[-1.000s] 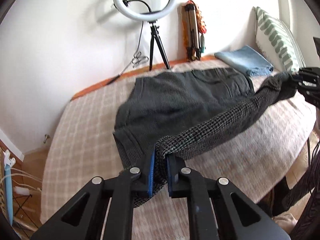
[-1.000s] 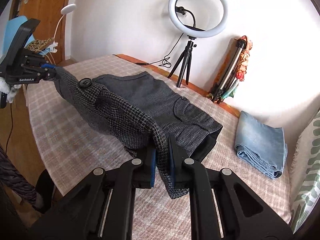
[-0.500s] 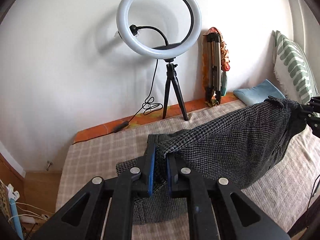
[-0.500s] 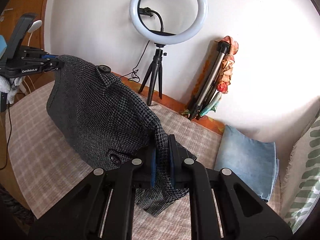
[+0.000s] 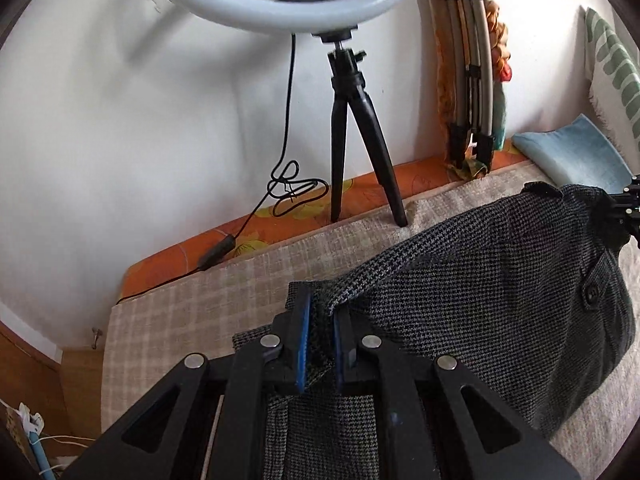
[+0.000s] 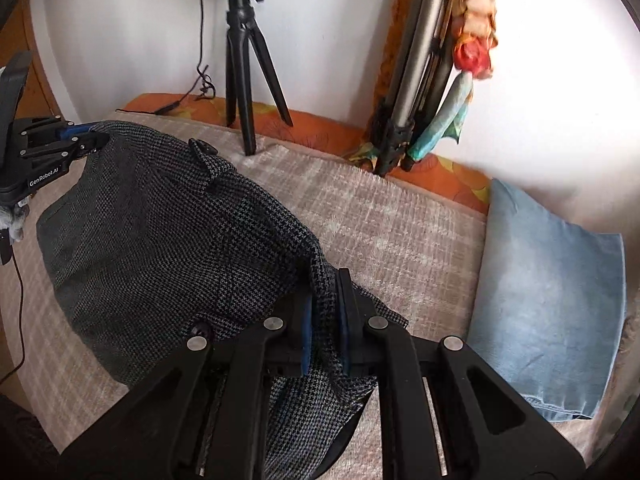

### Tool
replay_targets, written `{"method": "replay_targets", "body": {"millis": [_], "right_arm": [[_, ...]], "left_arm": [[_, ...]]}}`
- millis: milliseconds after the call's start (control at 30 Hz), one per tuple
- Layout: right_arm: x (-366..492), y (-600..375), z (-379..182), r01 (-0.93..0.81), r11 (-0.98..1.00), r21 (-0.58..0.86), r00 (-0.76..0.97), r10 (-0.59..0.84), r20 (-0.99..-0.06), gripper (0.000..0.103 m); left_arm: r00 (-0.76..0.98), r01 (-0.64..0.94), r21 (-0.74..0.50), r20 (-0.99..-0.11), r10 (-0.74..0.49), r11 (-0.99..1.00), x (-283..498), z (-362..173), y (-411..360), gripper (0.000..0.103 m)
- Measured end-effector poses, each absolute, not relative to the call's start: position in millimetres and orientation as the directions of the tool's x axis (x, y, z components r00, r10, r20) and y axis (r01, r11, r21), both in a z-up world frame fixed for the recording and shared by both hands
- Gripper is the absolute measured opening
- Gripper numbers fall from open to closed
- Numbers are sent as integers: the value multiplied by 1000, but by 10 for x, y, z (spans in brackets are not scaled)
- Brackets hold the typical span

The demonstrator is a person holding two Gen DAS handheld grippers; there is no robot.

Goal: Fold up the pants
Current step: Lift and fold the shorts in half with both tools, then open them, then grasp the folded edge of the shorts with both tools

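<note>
The dark grey houndstooth pants (image 5: 480,304) hang stretched between my two grippers above the checked bed cover (image 5: 224,292). My left gripper (image 5: 320,312) is shut on one end of the waistband. My right gripper (image 6: 325,300) is shut on the other end. The cloth (image 6: 168,240) sags between them, and its lower part folds down onto the bed. A button tab (image 6: 202,148) sticks up at the top edge. In the right wrist view the left gripper (image 6: 86,136) shows at the far left.
A ring light on a black tripod (image 5: 356,120) stands at the bed's back edge with its cable (image 5: 288,188). A folded tripod wrapped in cloth (image 6: 420,80) leans on the wall. Folded blue jeans (image 6: 548,292) lie at the right. A green patterned pillow (image 5: 616,68) lies behind.
Both grippers have carried the pants forward toward the wall and lower. The ring light and tripod now look much closer. The hanging cloth has come down onto the bed.
</note>
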State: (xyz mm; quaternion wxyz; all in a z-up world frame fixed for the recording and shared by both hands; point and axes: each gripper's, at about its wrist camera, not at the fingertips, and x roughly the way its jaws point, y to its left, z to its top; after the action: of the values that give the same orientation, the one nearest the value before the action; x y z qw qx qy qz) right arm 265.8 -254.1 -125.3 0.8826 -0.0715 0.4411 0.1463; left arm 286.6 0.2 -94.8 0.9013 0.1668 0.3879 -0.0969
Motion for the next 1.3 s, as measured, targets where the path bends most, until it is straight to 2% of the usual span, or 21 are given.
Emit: {"method": "replay_targets", "body": {"millis": [267, 433, 533, 633, 700, 767, 833, 867, 933, 1000, 1033, 1067, 1200, 1300], "right_arm": [[2923, -2596, -1712, -305, 952, 0, 515, 165, -841, 11], [2998, -2644, -1722, -273, 961, 35, 508, 175, -843, 11], [2990, -2589, -1733, -280, 960, -8, 514, 144, -845, 11], [3000, -2589, -1722, -273, 962, -12, 510, 134, -850, 11], [3010, -2611, -1719, -268, 963, -4, 505, 137, -852, 10], [3017, -2617, -1730, -267, 964, -1, 504, 139, -852, 10], [3014, -2590, -1734, -268, 963, -21, 511, 124, -851, 11], [3011, -2571, -1735, -267, 963, -38, 516, 110, -850, 14], [2992, -2562, -1713, -263, 962, -67, 530, 86, -844, 21], [2956, -2576, -1660, -251, 963, -94, 554, 63, -830, 39], [2931, -2586, -1620, -239, 964, -112, 566, 45, -823, 54], [2892, -2597, -1565, -231, 965, -127, 585, 34, -811, 65], [2629, -2627, -1254, -214, 962, -167, 656, 15, -755, 66], [2274, -2637, -1035, -229, 968, -101, 675, 83, -733, 70]], "left_arm": [[612, 340, 229, -791, -29, 912, 3243, -1510, -154, 7], [602, 336, 210, -797, -38, 918, 3358, -1552, -177, 7], [604, 336, 231, -797, -21, 913, 3403, -1564, -209, 10], [613, 324, 240, -790, -10, 915, 3412, -1522, -181, 22], [632, 290, 308, -773, 60, 906, 3414, -1491, -126, 53], [654, 231, 371, -744, 138, 899, 3414, -1436, -5, 71], [654, 212, 320, -748, 109, 924, 3395, -1340, 173, 72], [655, 192, 287, -750, 95, 939, 3370, -1284, 265, 73], [672, 114, 318, -722, 163, 941, 3312, -1200, 388, 72], [677, 106, 276, -724, 134, 955, 3222, -1086, 524, 72], [678, 108, 253, -726, 115, 961, 3182, -1043, 574, 72], [681, 115, 233, -726, 94, 966, 3101, -977, 629, 73], [696, 124, 209, -715, 65, 970, 2763, -799, 788, 73], [696, 124, 159, -717, 28, 979, 2438, -717, 935, 73]]}}
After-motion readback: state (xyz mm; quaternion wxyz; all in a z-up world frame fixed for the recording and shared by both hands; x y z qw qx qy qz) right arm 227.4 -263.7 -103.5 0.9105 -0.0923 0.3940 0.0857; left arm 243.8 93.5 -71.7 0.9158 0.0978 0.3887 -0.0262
